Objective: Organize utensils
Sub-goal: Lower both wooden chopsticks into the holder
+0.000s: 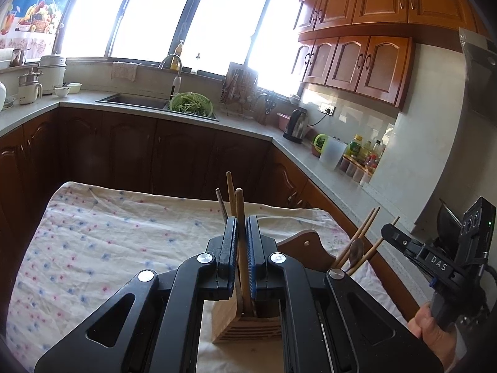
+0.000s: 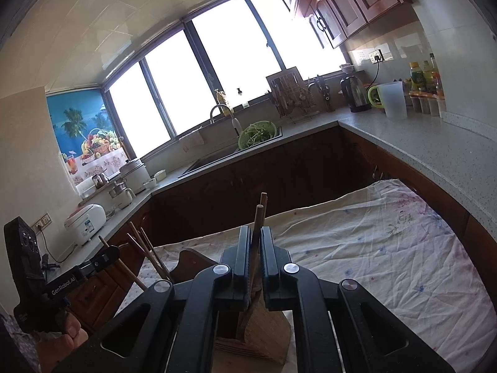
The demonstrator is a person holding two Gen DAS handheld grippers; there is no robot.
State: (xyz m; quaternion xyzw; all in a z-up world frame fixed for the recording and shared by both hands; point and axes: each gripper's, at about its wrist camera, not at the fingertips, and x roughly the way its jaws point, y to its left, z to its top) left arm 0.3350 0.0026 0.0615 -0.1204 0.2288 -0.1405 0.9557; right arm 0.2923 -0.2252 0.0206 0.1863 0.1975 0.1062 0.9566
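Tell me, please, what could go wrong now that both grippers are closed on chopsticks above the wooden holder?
1. The left gripper pinches its chopstick low in the wooden holder; lifting at an angle could tip the holder.
2. The right gripper grips a thin chopstick, which could twist or slip.

Left gripper [image 1: 240, 233]: black linkage arms, round silver pivot screws, blue ribbed pads. Right gripper [image 2: 255, 242]: same black build, silver screws, dark pads. White lettering on the side bars: "DAS", "GenRobot.AI". Black camera block with twin lenses, small green light. Floral-print sleeve [image 2: 18, 335].
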